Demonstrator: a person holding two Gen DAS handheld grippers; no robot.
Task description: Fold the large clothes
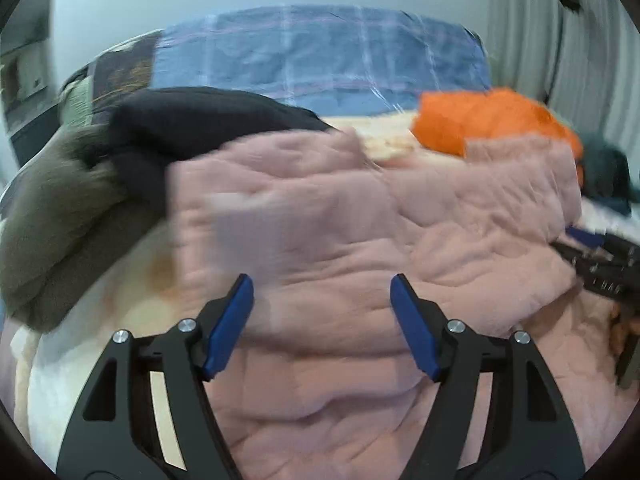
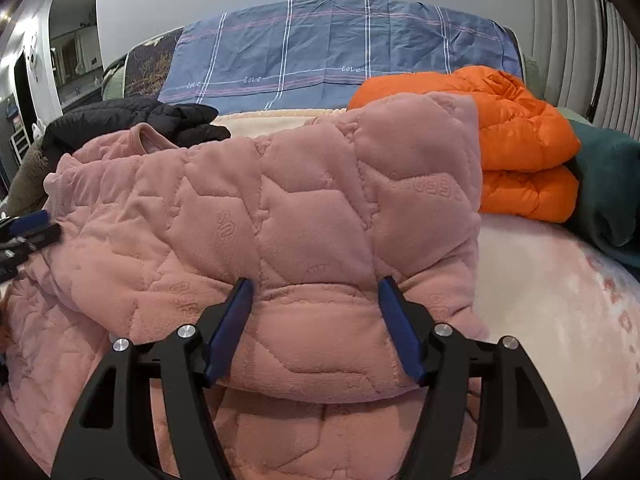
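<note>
A pink quilted fleece garment (image 2: 280,216) lies on the bed, partly folded over itself; it fills the left wrist view (image 1: 360,232) too, blurred. My right gripper (image 2: 314,292) is open, its blue fingers astride the folded pink edge without pinching it. My left gripper (image 1: 322,292) is open over the pink fabric, empty. The left gripper shows at the left edge of the right wrist view (image 2: 28,228); the right one shows at the right edge of the left wrist view (image 1: 600,264).
A folded orange puffer jacket (image 2: 516,148) and a dark teal garment (image 2: 608,192) lie at the right. A black puffer jacket (image 2: 132,120) and an olive-brown fleece (image 1: 52,232) lie at the left. A blue plaid pillow (image 2: 340,48) stands behind. The bed cover (image 2: 560,300) is pale pink.
</note>
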